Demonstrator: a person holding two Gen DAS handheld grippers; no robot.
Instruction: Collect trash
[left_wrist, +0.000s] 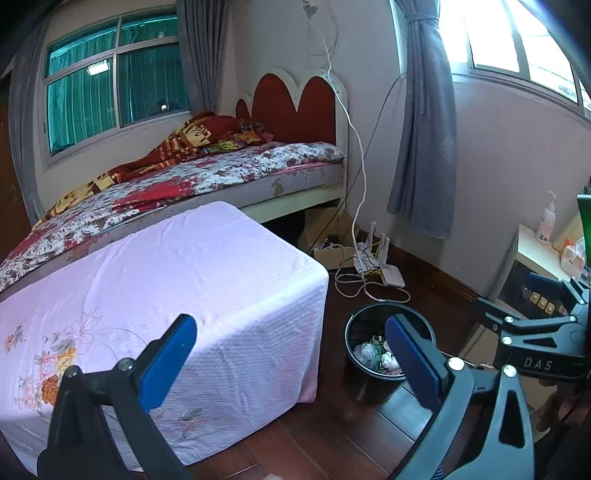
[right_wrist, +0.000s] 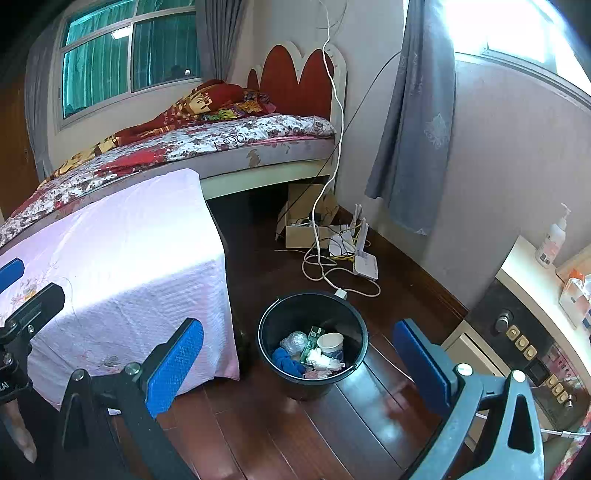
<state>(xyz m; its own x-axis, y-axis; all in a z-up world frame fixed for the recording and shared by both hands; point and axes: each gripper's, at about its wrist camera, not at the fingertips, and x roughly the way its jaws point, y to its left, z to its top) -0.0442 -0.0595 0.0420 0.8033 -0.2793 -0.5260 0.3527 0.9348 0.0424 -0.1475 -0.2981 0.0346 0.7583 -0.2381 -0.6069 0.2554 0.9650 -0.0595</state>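
A: Where is the trash relative to each gripper?

B: One black bin (right_wrist: 313, 341) stands on the dark wood floor (right_wrist: 258, 424), just right of the table under a pink cloth (right_wrist: 122, 266). The right gripper (right_wrist: 299, 365) hangs above and near of it, jaws spread wide and holding nothing; the bin shows between its two blue pads (right_wrist: 175, 363). The left gripper (left_wrist: 291, 365) is likewise wide open and empty, the bin partly hidden behind its right-hand pad.

A: What lies in the bin?

B: One white paper cup (right_wrist: 330, 343), one blue cloth (right_wrist: 286, 360), one clear crumpled plastic wrap (right_wrist: 293, 341), one green packet (right_wrist: 312, 338) and crumpled white tissue (right_wrist: 321, 360), all touching.

A: Any legible writing?

B: "DAS" on the right gripper's frame, seen from the left wrist view. The packet's print is too small to read.

A: Other countable items?

B: One bed (right_wrist: 207, 147) at the far side, one white router (right_wrist: 365, 264) on the floor near the far wall, one pump bottle (right_wrist: 552, 240) on the right-hand cabinet
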